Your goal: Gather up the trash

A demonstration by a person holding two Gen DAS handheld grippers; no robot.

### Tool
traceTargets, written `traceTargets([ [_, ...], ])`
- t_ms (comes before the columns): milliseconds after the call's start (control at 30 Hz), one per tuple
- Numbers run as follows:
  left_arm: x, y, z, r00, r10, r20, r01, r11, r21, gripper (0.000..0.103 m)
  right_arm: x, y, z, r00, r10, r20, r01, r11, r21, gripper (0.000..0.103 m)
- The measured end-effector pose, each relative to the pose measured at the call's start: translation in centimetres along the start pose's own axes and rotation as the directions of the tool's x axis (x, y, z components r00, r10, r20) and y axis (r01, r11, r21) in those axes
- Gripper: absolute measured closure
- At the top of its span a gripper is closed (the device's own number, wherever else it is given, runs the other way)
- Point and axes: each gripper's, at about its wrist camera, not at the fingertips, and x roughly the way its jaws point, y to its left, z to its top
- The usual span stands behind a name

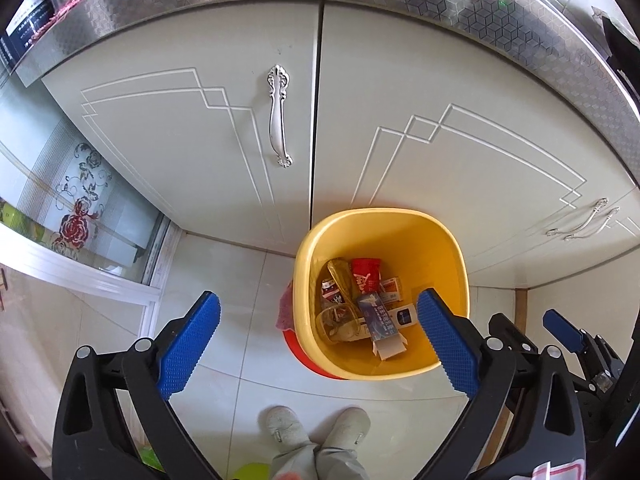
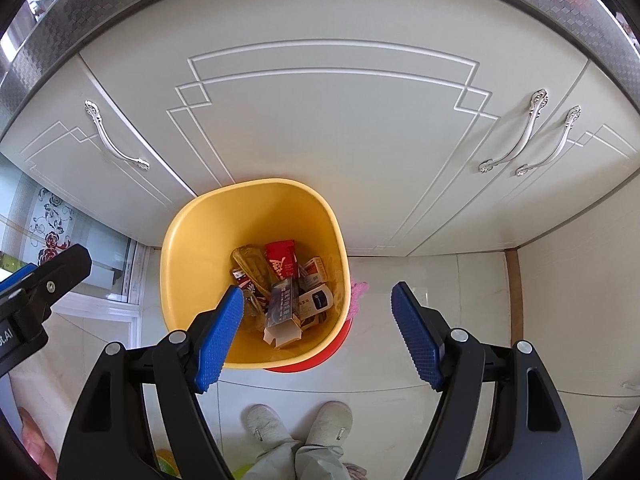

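With the left gripper (image 1: 320, 318) wide and empty and the right gripper (image 2: 318, 306) also parted on nothing, both above the yellow plastic bin (image 1: 456, 256) of discarded cartons on the tiled floor, a careless downward reach could tip it over.

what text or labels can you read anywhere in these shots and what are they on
"t.AI", cut off at the frame edge: on the left claw's black body, in the right wrist view.
Red packet in the yellow bin: white characters, too blurred to read.
Blue box: print too small.
White tube: dark label, unreadable.
Dark sign on the counter: blurred.
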Motion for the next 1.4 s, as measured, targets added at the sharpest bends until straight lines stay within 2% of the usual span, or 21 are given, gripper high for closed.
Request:
traceTargets([
  [1400,0.1,-0.29,0.4,1.0,0.0,-0.007,0.0,1.0,-0.007,0.005,0.07,0.11,0.53,1.0,0.016,-0.004,-0.016,1.0,-0.011,0.026],
])
